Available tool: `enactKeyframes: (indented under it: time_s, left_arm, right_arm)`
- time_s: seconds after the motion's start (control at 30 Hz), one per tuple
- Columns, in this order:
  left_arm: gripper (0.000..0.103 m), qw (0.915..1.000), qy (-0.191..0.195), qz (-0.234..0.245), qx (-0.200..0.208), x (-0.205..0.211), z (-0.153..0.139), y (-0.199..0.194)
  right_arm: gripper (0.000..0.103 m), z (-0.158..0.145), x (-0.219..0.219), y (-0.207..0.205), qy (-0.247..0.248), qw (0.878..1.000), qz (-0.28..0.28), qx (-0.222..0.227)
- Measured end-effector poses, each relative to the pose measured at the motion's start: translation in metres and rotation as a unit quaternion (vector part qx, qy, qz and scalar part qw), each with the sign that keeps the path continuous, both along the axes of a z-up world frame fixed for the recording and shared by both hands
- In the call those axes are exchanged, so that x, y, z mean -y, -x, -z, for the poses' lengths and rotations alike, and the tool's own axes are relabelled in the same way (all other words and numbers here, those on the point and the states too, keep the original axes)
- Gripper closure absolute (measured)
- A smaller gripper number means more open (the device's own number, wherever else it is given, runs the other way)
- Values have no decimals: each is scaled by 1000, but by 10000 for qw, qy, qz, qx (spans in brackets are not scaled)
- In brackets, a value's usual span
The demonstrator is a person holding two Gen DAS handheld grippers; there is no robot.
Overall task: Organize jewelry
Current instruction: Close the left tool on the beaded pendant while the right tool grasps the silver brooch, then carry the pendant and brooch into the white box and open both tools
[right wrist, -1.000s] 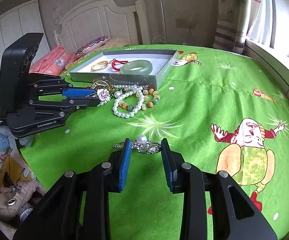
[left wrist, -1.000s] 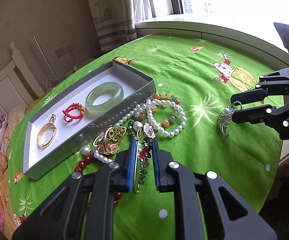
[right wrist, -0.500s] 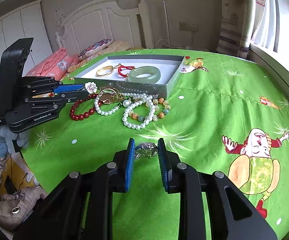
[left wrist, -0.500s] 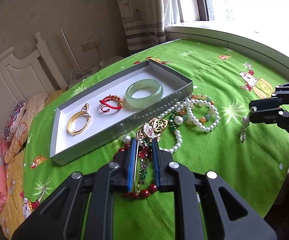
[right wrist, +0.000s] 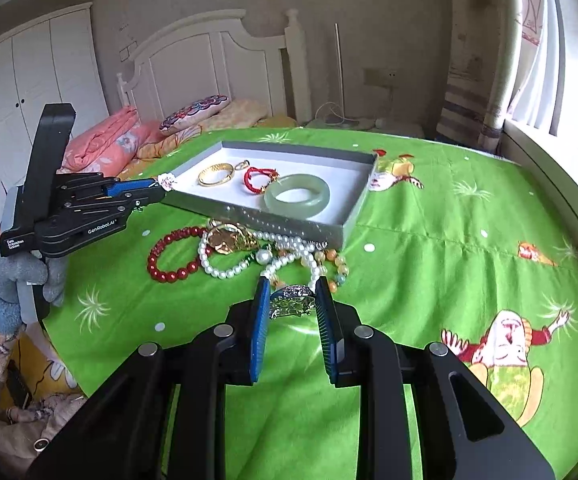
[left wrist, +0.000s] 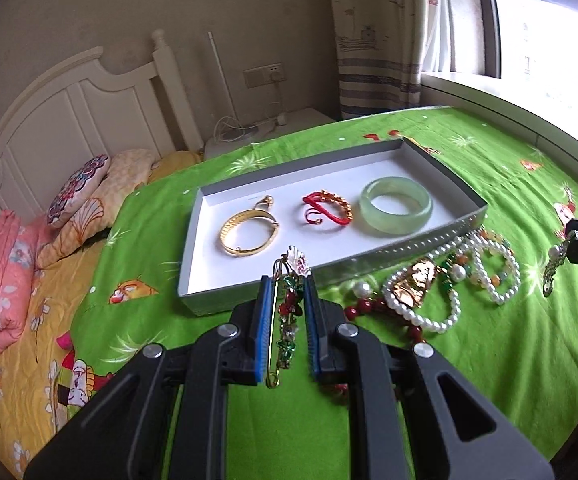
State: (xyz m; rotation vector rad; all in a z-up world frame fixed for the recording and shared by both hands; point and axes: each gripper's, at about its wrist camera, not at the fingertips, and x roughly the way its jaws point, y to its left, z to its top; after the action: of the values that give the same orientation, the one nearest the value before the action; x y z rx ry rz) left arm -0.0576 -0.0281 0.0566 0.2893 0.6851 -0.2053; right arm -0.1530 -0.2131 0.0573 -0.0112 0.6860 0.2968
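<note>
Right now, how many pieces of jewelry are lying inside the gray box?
3: a gold bangle at the left end of the box, a red cord bracelet in the middle, and a pale green jade bangle at the right end. None seems hidden.

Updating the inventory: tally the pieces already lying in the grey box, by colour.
Gold bangle: 1
Red cord bracelet: 1
Green jade bangle: 1
Total: 3
</note>
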Motion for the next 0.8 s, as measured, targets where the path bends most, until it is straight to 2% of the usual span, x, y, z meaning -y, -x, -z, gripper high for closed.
enactKeyframes:
  time_s: [0.2,0.47,0.63,0.8]
  left_arm:
    - [88,9982,296,-514,-31,-14,-10,-24]
    - [88,9950,525,-816,-221,-21,-10,-69]
    - [88,9929,614,-912,-453,-21,-1,-104]
    - [88,9876,987,-921,-804,-26,9,-142]
  right_arm:
    - [79,-12,-13,-44,-96,9999,-72,68]
    - [79,-22,-19,-113,-439,9990,49,93]
    - [78,-16,-20,-153,-552,9984,140,5]
    - [79,-3,-13,-187,-630,9973,321,-211]
